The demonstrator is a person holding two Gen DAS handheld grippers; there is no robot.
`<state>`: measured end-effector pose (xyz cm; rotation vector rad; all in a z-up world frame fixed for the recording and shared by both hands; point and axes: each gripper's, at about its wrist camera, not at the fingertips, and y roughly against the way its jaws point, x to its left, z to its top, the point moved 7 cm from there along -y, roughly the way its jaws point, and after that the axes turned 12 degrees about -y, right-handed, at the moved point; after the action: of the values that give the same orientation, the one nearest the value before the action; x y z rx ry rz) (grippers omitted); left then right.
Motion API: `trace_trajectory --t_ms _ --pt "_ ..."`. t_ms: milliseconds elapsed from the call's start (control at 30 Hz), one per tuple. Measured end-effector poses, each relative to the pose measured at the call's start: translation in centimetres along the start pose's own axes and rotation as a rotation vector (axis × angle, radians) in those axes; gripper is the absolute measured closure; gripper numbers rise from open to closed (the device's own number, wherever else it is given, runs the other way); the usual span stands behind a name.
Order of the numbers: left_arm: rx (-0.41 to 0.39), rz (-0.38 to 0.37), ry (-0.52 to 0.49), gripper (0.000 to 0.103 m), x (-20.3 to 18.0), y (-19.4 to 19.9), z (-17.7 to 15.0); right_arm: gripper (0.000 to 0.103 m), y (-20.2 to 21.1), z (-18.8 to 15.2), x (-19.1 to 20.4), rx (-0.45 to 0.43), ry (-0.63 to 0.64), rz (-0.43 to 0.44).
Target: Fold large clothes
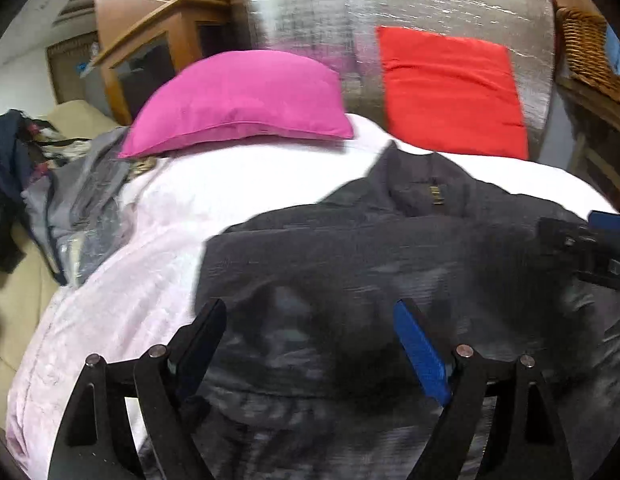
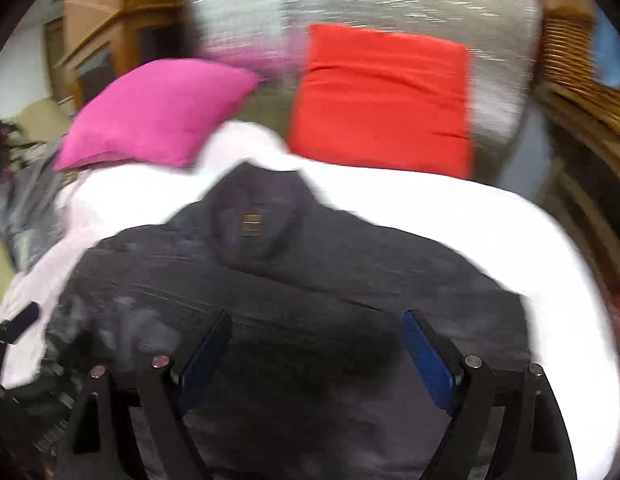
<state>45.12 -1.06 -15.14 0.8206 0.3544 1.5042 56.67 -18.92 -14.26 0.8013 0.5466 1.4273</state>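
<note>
A dark grey jacket (image 1: pixel 370 248) lies spread on a white bed cover (image 1: pixel 149 272), collar pointing away toward the pillows. It also shows in the right wrist view (image 2: pixel 293 280), with a small label (image 2: pixel 251 225) at the collar. My left gripper (image 1: pixel 310 312) is open and empty, hovering over the jacket's lower left part. My right gripper (image 2: pixel 316 324) is open and empty over the jacket's middle. The right gripper shows at the right edge of the left wrist view (image 1: pixel 590 248). The left gripper shows at the left edge of the right wrist view (image 2: pixel 17 332).
A pink pillow (image 1: pixel 241 96) and a red pillow (image 1: pixel 450 88) lean at the silver headboard (image 1: pixel 390 4). Grey and dark clothes (image 1: pixel 69 208) are piled at the bed's left side. A wicker basket (image 1: pixel 590 52) stands at the right, wooden furniture (image 1: pixel 149 48) at the back left.
</note>
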Motion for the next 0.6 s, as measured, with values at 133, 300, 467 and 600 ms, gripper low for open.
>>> trace_trajectory --t_ms 133,300,467,600 --pt "0.066 0.054 0.074 0.017 3.1 -1.8 -1.7 0.014 -5.1 -1.9 1.5 0.103 0.034 -0.064" --pt "0.209 0.067 -0.067 0.015 2.3 -5.3 -4.3 0.014 -6.0 -2.7 0.8 0.146 0.016 -0.098" --pt "0.122 0.025 0.063 0.015 4.2 -2.4 -3.9 0.013 -0.7 -3.1 -1.9 0.046 -0.006 -0.082" --pt "0.174 0.047 0.09 0.015 5.5 -3.2 -5.2 0.013 -1.0 -5.2 -5.9 0.095 -0.036 -0.159"
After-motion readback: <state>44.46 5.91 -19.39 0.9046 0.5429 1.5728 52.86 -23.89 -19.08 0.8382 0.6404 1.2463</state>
